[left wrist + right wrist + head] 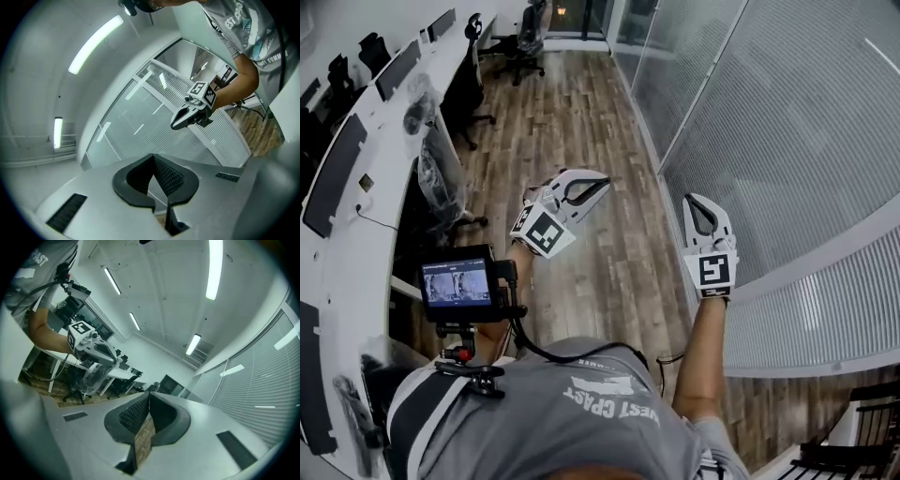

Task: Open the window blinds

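The blinds (806, 141) cover the tall window wall along the right side of the room, with their slats closed. A lower band of slats runs under a pale frame rail (825, 248). The person stands beside this wall, and both arms are raised. The right hand-held gripper (696, 202) is up in front of the person, just left of the blinds and close to the rail. It points along the wall towards the far end of the room, and no view shows it touching the slats. Its own view shows its jaw tips meeting with nothing between them, so it is closed and empty. In that view the blinds run along the right. The left hand-held gripper (603, 186) hangs over the wooden floor (581, 112), further left and well apart from the blinds. Its jaws are also closed on nothing. Its view looks across at the blinds, with the right hand-held gripper in front of them. A long white desk (384, 150) with dark monitors stands along the left wall. Black chairs (469, 84) stand beside it, and one chair is wrapped in plastic (441, 183). A small screen (457, 284) is mounted at the person's chest.
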The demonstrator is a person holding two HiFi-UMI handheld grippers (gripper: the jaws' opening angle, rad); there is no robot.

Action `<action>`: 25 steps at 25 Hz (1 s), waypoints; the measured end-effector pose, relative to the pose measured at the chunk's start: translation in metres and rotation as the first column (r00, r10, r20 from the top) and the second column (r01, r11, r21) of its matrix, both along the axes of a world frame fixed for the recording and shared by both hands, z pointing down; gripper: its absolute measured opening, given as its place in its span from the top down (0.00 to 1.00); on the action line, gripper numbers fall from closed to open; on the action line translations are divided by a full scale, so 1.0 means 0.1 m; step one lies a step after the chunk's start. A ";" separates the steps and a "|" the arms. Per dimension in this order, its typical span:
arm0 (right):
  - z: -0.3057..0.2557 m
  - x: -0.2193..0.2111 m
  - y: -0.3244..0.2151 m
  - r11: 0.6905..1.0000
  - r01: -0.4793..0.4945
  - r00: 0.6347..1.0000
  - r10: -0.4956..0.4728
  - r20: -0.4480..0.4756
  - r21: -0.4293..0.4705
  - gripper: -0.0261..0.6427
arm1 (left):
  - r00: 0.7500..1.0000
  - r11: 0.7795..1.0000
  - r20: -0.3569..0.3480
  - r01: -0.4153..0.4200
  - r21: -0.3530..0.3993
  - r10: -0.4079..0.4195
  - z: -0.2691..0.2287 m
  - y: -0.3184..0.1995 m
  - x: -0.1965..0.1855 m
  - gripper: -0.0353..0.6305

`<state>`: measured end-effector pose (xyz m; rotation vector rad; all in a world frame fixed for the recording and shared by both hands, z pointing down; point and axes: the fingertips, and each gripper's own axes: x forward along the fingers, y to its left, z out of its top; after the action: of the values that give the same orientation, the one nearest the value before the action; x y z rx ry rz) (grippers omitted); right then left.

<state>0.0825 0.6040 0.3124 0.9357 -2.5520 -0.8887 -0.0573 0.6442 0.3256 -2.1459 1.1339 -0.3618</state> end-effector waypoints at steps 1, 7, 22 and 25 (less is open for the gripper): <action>0.00 0.01 -0.01 1.000 -0.004 1.000 0.004 0.001 -0.002 0.96 | 1.000 1.000 0.004 0.002 0.003 -0.002 -0.01 -0.01 -0.03 0.94; -0.03 0.07 -0.07 1.000 -0.017 1.000 0.017 0.006 0.000 0.96 | 1.000 1.000 0.012 0.002 0.017 -0.002 -0.05 -0.06 -0.06 0.94; 0.03 0.08 -0.13 1.000 -0.024 1.000 0.024 0.002 0.006 0.96 | 0.999 0.999 0.009 -0.033 0.004 0.033 0.04 -0.13 0.08 0.94; 0.04 0.09 -0.08 1.000 -0.027 1.000 0.027 0.000 0.006 0.96 | 0.999 0.999 0.010 -0.041 0.001 0.041 0.07 -0.12 0.11 0.94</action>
<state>0.0915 0.5958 0.3165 0.9700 -2.5321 -0.8896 -0.0464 0.6323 0.3330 -2.1604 1.0824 -0.3530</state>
